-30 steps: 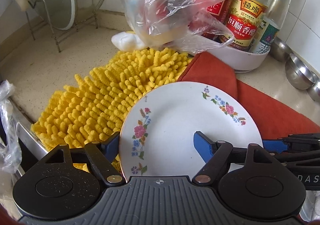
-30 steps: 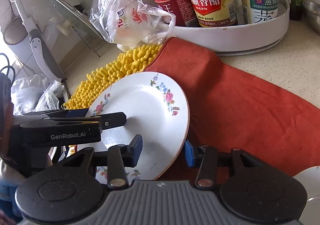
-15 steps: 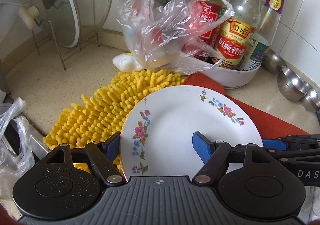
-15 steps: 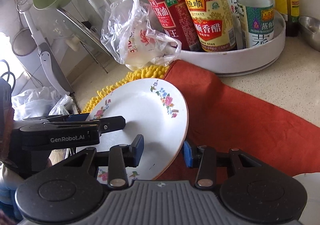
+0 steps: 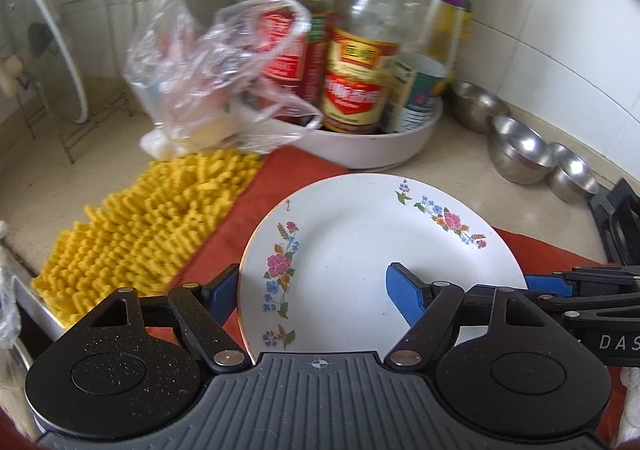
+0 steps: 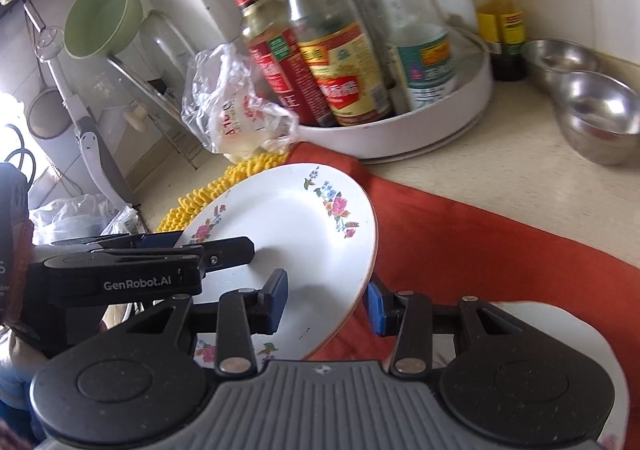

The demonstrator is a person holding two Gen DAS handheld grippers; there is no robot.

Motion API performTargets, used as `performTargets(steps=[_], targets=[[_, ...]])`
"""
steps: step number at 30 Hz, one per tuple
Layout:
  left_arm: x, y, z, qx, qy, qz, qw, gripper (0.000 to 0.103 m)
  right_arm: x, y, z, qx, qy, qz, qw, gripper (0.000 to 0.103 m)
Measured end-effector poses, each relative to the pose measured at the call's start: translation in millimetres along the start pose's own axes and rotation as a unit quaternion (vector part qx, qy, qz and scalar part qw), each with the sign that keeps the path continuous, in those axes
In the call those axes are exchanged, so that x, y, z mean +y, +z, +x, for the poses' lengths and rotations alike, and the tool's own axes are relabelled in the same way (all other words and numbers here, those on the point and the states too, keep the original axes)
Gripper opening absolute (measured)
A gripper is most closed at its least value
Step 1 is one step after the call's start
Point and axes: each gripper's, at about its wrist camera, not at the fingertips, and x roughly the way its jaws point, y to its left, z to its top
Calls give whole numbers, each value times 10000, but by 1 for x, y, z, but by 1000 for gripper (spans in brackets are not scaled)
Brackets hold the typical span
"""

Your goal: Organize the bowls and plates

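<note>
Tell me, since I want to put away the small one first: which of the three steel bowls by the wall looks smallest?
The steel bowl at the right end of the row, nearest the black stove edge; the other two bowls look wider.

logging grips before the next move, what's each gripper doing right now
left gripper: shut on the floral plate, gripping its left rim.
right gripper: shut on the same plate's right rim.

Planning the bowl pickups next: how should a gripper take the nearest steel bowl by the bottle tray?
Grip the steel bowl by its rim, one finger inside and one outside, coming from above. It sits upright and open, its curved wall looks slippery, and another bowl stands close behind, so the near rim seems freest.
</note>
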Motion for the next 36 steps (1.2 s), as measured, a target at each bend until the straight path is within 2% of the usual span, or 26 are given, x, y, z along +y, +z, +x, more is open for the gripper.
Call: performTargets(steps=[8,16,24,36], targets=[[-54,-7,0,47,-326,369,9988,81,-31,-22,-43,-121,-326,261,9991,41],[-93,-27,-1,193,-591,588,9963,82,-56,-48,-75,-95,-580,488,9971,41],[-119,-40,4,363,-736,739,9939,82,-73,-67,-93,-17,-747,701,9947,41],[-134,-51,8,476,-783,790,9927,83,-82,-77,-102,73,-849,724,9937,41]])
